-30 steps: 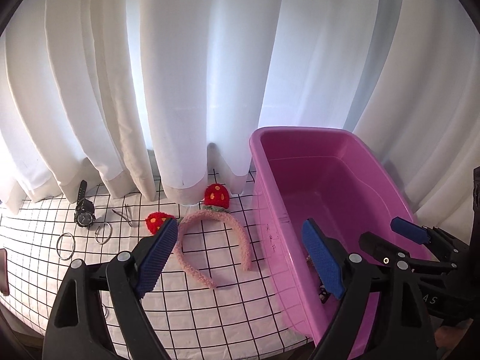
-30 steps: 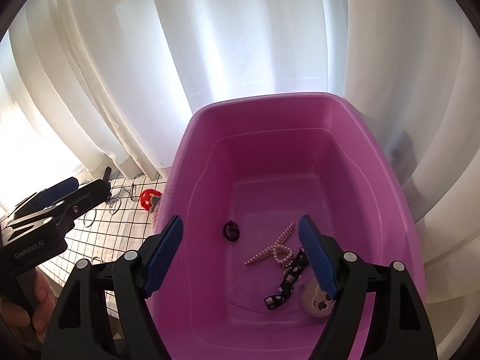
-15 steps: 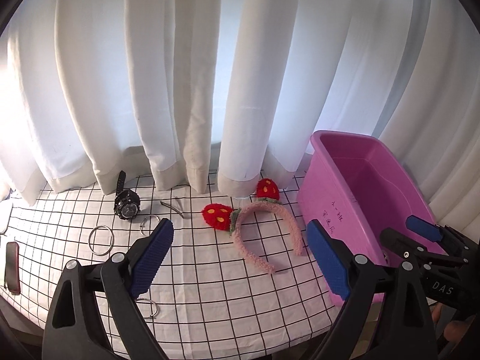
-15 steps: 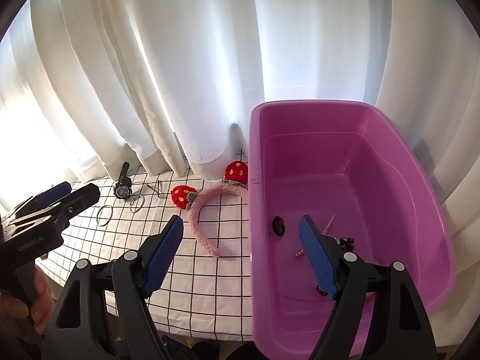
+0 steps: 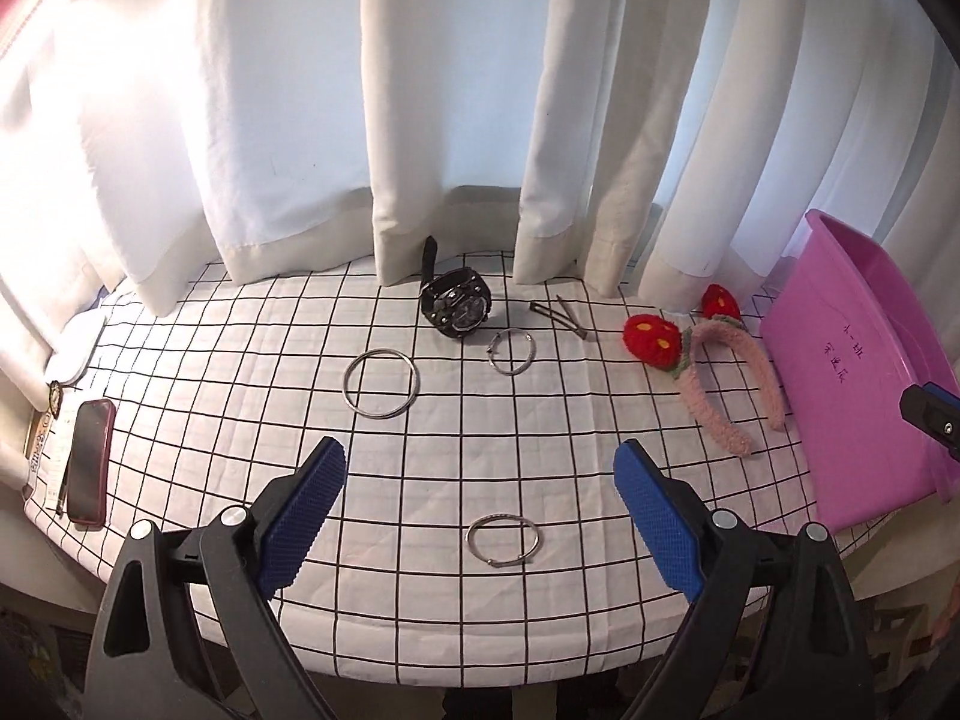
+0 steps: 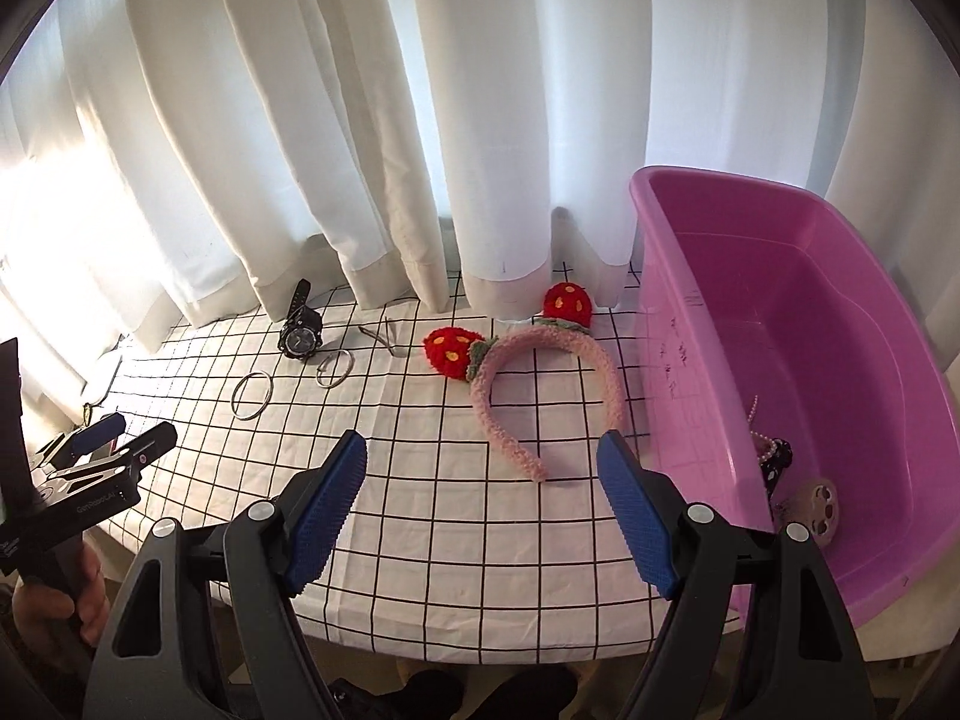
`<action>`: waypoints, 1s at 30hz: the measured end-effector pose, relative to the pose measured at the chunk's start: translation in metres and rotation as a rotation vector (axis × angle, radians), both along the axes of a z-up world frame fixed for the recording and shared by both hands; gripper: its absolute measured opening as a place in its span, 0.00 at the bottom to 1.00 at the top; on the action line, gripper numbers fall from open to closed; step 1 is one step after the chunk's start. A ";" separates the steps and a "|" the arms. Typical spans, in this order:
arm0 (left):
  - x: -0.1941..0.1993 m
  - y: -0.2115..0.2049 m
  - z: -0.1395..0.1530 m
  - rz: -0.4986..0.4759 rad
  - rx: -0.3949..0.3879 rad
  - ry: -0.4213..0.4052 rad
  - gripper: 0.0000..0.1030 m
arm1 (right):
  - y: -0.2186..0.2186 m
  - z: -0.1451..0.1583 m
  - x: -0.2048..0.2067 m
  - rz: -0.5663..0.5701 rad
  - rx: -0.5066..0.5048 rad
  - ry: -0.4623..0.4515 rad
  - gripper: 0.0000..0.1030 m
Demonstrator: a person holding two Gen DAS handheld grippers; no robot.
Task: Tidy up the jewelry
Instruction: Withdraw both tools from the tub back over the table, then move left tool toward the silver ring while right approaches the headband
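Left gripper (image 5: pixel 480 495), right gripper (image 6: pixel 483 495) both wide, empty; three bangles, one watch (image 5: pixel 456 304), one headband (image 6: pixel 540 384).

Pink bin (image 5: pixel 852 396) cut off at right edge; small badge-like item (image 5: pixel 55 397) beside phone (image 5: pixel 89 468) too small to identify.

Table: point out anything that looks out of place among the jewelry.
A phone with some papers lies at the table's left edge, apart from the jewelry; it is no accessory. One bangle sits alone near the front edge, away from the other rings. Nothing looks spilled or broken.
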State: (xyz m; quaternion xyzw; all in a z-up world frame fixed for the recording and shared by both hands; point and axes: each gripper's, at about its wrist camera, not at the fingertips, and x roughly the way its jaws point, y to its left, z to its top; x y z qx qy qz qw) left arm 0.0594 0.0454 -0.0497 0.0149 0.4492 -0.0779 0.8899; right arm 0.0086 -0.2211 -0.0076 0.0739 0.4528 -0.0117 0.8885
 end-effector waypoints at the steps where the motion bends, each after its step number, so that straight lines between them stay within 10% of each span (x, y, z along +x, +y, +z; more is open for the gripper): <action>1: -0.001 0.008 -0.003 0.010 0.003 0.004 0.87 | 0.007 -0.003 0.001 0.006 -0.001 0.005 0.73; 30: -0.004 0.005 -0.124 0.087 0.045 0.149 0.90 | 0.005 -0.128 0.028 0.003 0.023 0.112 0.73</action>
